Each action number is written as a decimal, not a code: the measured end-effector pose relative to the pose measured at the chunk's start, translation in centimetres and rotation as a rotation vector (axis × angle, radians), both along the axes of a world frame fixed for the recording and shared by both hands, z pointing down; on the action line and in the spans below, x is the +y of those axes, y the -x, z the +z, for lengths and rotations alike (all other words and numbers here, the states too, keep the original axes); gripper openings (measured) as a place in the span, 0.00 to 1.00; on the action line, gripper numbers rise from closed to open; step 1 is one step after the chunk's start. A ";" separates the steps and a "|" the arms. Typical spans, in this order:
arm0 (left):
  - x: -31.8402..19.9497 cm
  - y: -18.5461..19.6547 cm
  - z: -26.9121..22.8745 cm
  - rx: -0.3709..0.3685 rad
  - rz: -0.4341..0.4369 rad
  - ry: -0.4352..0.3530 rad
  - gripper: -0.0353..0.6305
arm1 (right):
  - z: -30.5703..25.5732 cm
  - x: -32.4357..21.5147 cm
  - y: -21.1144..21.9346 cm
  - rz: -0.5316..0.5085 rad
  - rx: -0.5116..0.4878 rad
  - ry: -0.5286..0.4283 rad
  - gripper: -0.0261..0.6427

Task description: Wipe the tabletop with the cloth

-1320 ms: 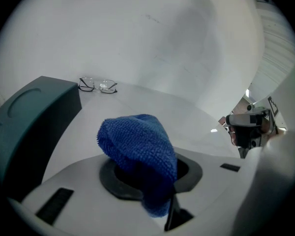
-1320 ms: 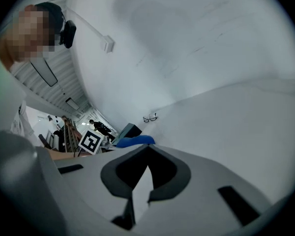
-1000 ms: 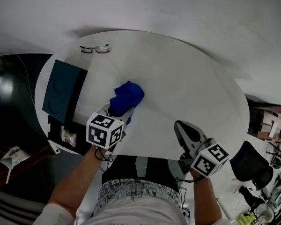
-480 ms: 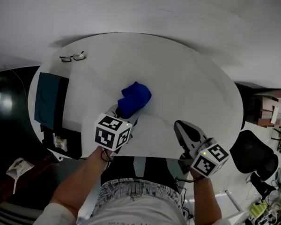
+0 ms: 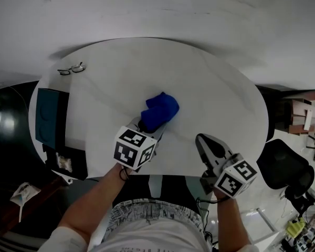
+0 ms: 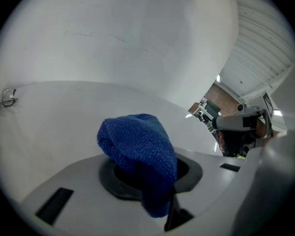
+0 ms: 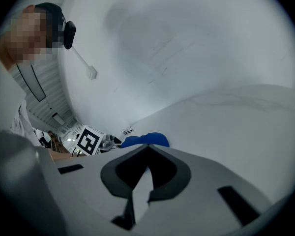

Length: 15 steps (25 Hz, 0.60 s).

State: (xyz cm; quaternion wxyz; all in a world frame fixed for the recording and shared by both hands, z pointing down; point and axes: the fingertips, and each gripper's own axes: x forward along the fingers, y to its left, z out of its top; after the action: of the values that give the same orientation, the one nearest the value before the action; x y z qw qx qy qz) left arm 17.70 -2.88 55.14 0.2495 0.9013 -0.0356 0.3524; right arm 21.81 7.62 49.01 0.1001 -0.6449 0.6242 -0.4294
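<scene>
My left gripper (image 5: 143, 127) has its jaws clenched on the blue cloth (image 5: 160, 111), which bunches up past them and rests on the round white table (image 5: 215, 83), a little nearer my edge than the middle. My right gripper (image 5: 200, 139) hovers at the near edge, apart from the cloth, its jaws closed together on nothing. A pair of glasses (image 5: 71, 69) lies by the far left edge.

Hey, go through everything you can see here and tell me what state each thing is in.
Blue cloth: bunched into a lump, clamped at its near end.
Left gripper: jaws shut on the blue cloth.
Right gripper: jaws shut, nothing between them.
Glasses: lying on the table at its far left, apart from the cloth.
</scene>
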 end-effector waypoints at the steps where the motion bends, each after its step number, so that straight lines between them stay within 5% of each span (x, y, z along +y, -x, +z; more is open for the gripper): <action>1: 0.1 -0.1 0.0 0.002 0.003 0.001 0.22 | 0.0 0.1 -0.1 0.000 0.001 0.001 0.05; 15: -2.9 3.8 -3.2 0.081 -0.077 -0.018 0.22 | -1.0 -3.9 2.8 -0.111 0.010 -0.018 0.05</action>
State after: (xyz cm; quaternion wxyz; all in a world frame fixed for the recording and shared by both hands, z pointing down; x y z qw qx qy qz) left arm 13.90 -5.80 51.99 0.2560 0.9150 -0.0632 0.3053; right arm 19.04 3.73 47.96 0.0787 -0.6104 0.6633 -0.4256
